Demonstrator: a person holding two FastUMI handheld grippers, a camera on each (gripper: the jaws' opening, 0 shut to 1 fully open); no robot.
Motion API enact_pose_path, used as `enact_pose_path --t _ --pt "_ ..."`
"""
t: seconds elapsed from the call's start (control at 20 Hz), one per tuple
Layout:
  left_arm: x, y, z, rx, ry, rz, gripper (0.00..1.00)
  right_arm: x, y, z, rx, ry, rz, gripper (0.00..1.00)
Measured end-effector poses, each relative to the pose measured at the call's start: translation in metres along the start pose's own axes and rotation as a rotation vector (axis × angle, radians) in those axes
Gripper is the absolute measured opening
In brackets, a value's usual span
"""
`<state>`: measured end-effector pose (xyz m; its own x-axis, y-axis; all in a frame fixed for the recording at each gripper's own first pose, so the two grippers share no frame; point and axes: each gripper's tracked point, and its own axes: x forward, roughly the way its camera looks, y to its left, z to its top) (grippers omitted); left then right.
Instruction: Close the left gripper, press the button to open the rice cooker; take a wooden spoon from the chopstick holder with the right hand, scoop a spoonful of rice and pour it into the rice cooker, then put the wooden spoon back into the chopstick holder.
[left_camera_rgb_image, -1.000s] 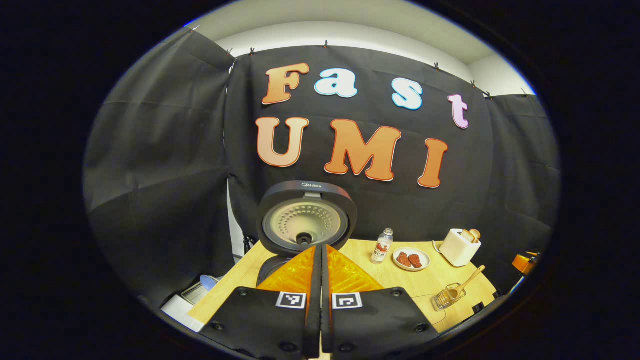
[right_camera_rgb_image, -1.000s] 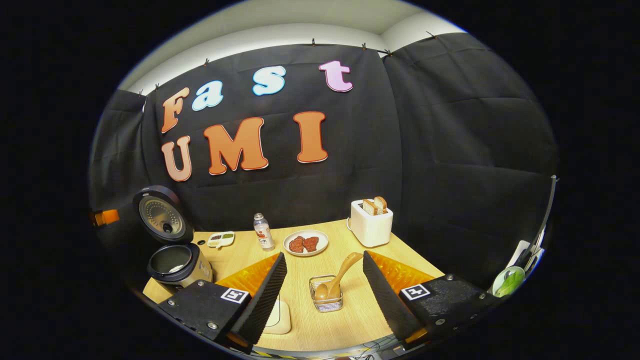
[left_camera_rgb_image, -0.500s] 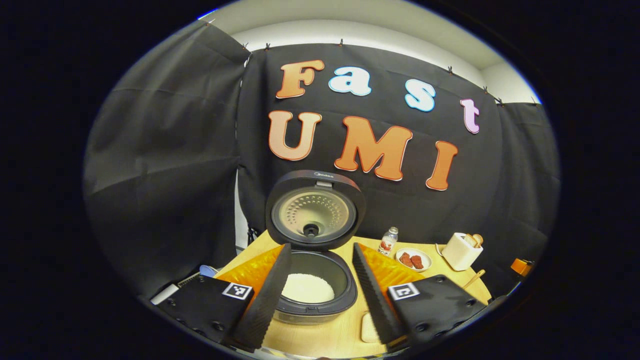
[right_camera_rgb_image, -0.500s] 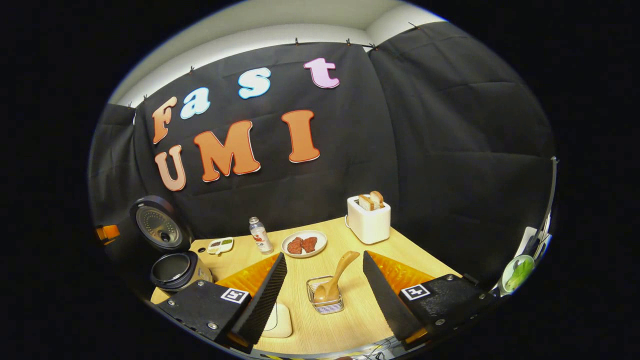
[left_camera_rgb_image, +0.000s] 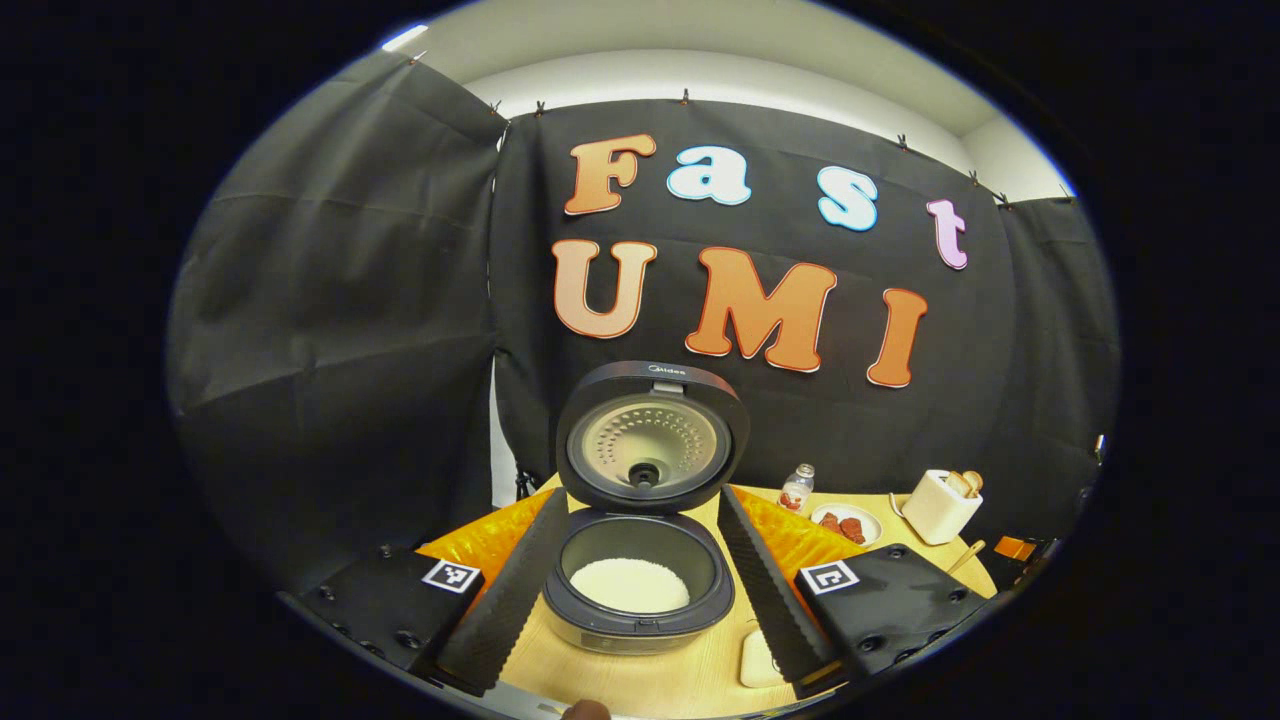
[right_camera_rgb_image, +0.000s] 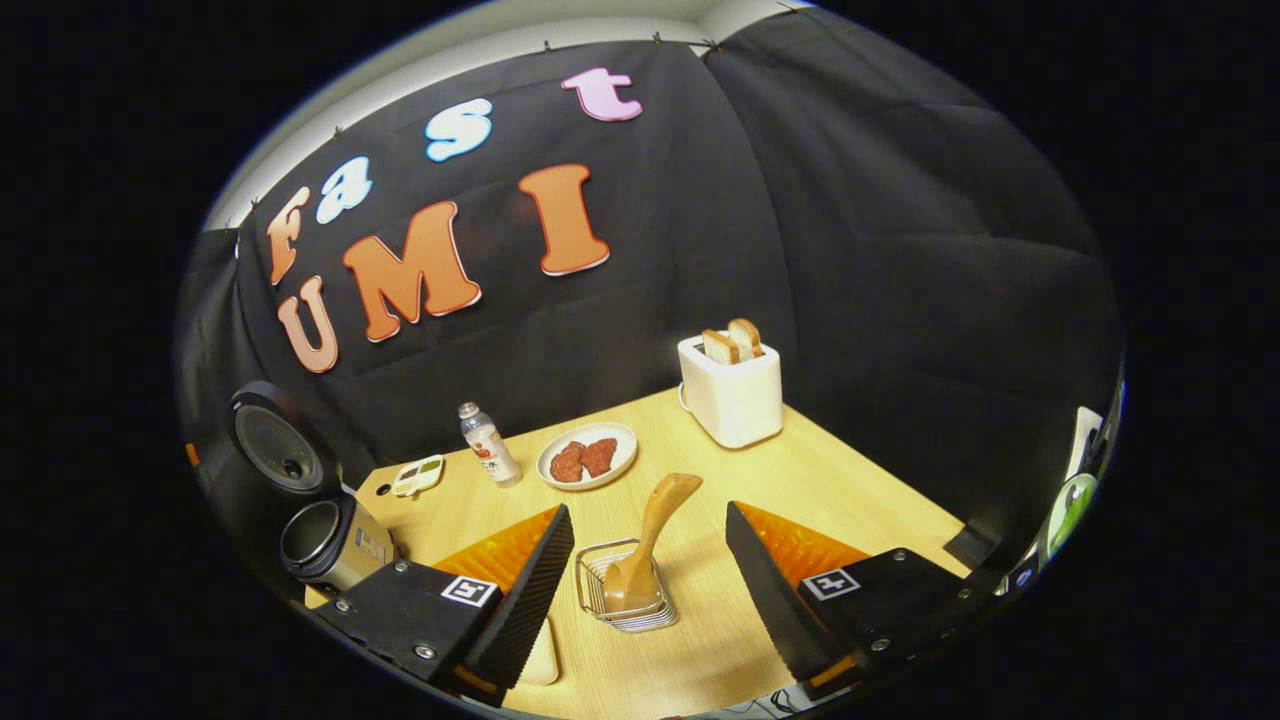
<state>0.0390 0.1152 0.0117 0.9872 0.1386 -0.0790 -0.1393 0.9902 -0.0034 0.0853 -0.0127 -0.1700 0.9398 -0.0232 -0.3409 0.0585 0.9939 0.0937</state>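
Note:
The rice cooker (left_camera_rgb_image: 640, 590) stands with its lid (left_camera_rgb_image: 652, 437) raised, white rice lying in the pot. My left gripper (left_camera_rgb_image: 638, 520) is open, its fingers to either side of the cooker, a little short of it. In the right gripper view the cooker (right_camera_rgb_image: 325, 540) sits at the far left. A wooden spoon (right_camera_rgb_image: 652, 530) leans in the wire chopstick holder (right_camera_rgb_image: 618, 598), bowl down and handle up to the right. My right gripper (right_camera_rgb_image: 648, 525) is open, with the holder and spoon seen between its fingers but some way ahead.
A white toaster (right_camera_rgb_image: 733, 390) with bread, a plate of red food (right_camera_rgb_image: 588, 455), a small bottle (right_camera_rgb_image: 484, 445) and a small dish (right_camera_rgb_image: 416, 477) stand on the wooden table (right_camera_rgb_image: 850, 490). A pale flat object (left_camera_rgb_image: 757, 660) lies by the cooker.
The left gripper went from shut against the cooker to open and drew back from it. The right gripper has moved closer to the chopstick holder and tilted downward.

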Motion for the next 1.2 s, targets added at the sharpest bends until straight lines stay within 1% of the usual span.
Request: enact_pose_path --t 0.2,0.3,0.4,0.45,0.5,0.55,0.6,0.7,0.75,0.85,0.9,0.95,1.0,1.05,1.15,1.2 --pt "-0.003 0.005 0.002 -0.004 -0.004 0.020 1.00 0.050 -0.008 -0.022 0.050 0.075 -0.007 0.95" --pt "-0.005 0.009 0.000 -0.005 0.003 0.040 1.00 0.069 -0.010 -0.032 0.089 0.119 -0.006 0.93" --pt "-0.008 0.015 -0.004 -0.009 0.014 0.057 1.00 0.086 -0.010 -0.039 0.137 0.151 -0.006 0.88" --pt "-0.008 0.019 -0.005 -0.009 0.019 0.071 1.00 0.091 -0.011 -0.039 0.162 0.153 -0.013 0.83" --pt "-0.009 0.026 -0.007 -0.007 0.023 0.090 1.00 0.096 -0.012 -0.036 0.189 0.148 -0.017 0.81" --pt "-0.011 0.030 -0.008 -0.005 0.025 0.103 1.00 0.099 -0.012 -0.031 0.217 0.138 -0.017 0.75" --pt "-0.012 0.032 -0.009 -0.006 0.028 0.110 1.00 0.102 -0.009 -0.026 0.244 0.128 -0.004 0.72" --pt "-0.011 0.035 -0.009 -0.005 0.031 0.117 1.00 0.100 -0.002 -0.027 0.276 0.153 0.029 0.59" --pt "-0.012 0.038 -0.010 -0.005 0.030 0.125 1.00 0.099 0.001 -0.026 0.285 0.155 0.039 0.45" --pt "-0.011 0.042 -0.010 -0.009 0.036 0.133 1.00 0.094 0.008 -0.024 0.290 0.149 0.064 0.33" --pt "-0.010 0.043 -0.010 -0.008 0.039 0.135 1.00 0.090 0.013 -0.021 0.289 0.140 0.084 0.31" --pt "-0.011 0.044 -0.011 -0.003 0.043 0.137 1.00 0.087 0.019 -0.020 0.281 0.134 0.106 0.25" --pt "-0.012 0.044 -0.011 0.003 0.043 0.138 1.00 0.084 0.024 -0.020 0.269 0.138 0.123 0.23" --pt "-0.012 0.044 -0.010 0.009 0.040 0.138 1.00 0.083 0.027 -0.021 0.247 0.147 0.125 0.16" --pt "-0.012 0.043 -0.007 0.008 0.032 0.126 1.00 0.083 0.030 -0.013 0.211 0.129 0.116 0.10" --pt "-0.010 0.042 -0.006 0.004 0.030 0.112 1.00 0.078 0.031 -0.005 0.206 0.111 0.106 0.10"
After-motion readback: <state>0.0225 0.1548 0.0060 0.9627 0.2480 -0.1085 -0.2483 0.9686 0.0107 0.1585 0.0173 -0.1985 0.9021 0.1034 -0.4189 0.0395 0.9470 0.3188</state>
